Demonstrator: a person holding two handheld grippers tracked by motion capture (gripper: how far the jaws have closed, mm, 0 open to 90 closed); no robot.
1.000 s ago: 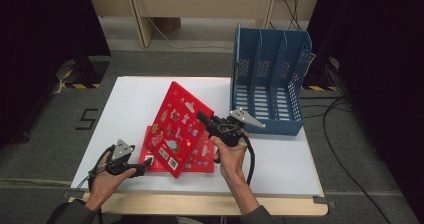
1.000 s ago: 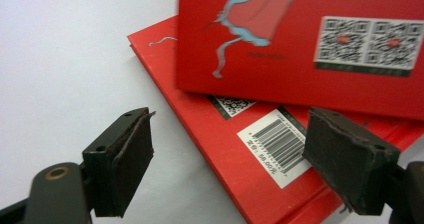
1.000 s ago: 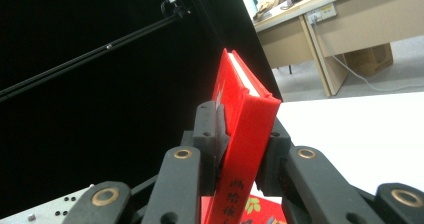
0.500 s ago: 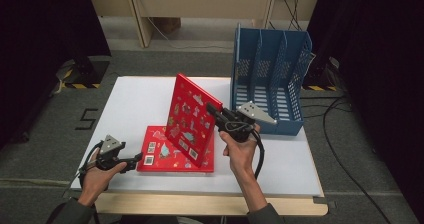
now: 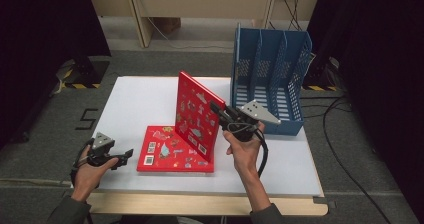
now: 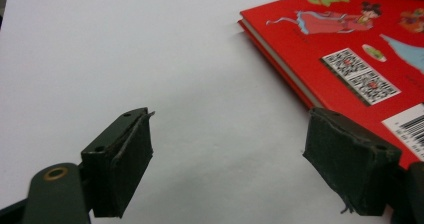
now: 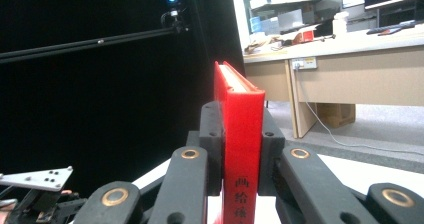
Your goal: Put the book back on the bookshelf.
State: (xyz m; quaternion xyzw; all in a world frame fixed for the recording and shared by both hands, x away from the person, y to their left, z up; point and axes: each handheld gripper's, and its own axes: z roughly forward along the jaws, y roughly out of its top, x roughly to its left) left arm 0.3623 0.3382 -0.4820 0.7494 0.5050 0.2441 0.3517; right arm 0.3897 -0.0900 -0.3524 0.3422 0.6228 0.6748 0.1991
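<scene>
Standing on its lower edge, the upright red book (image 5: 198,115) rose from the white table (image 5: 135,104) with its long axis pointing up and its picture cover facing my left side. Its spine faced me in the right gripper view, the printed characters running down it. It stood on the far right corner of the flat red book (image 5: 172,155), which lay cover-up with its long sides running left to right across the table.

My right gripper (image 5: 216,107) had the upright book by its spine edge, partway up; the book sat straight between my fingers (image 7: 211,134), one pad on each cover. The jaws had just been closing, and they pressed hard on both sides.

My left gripper (image 5: 127,154) lay low over the table, just left of the flat book and not touching it. Its fingers (image 6: 125,154) stood wide apart with only bare table between them. The blue file rack (image 5: 270,59) stood behind my right hand (image 5: 245,151).
</scene>
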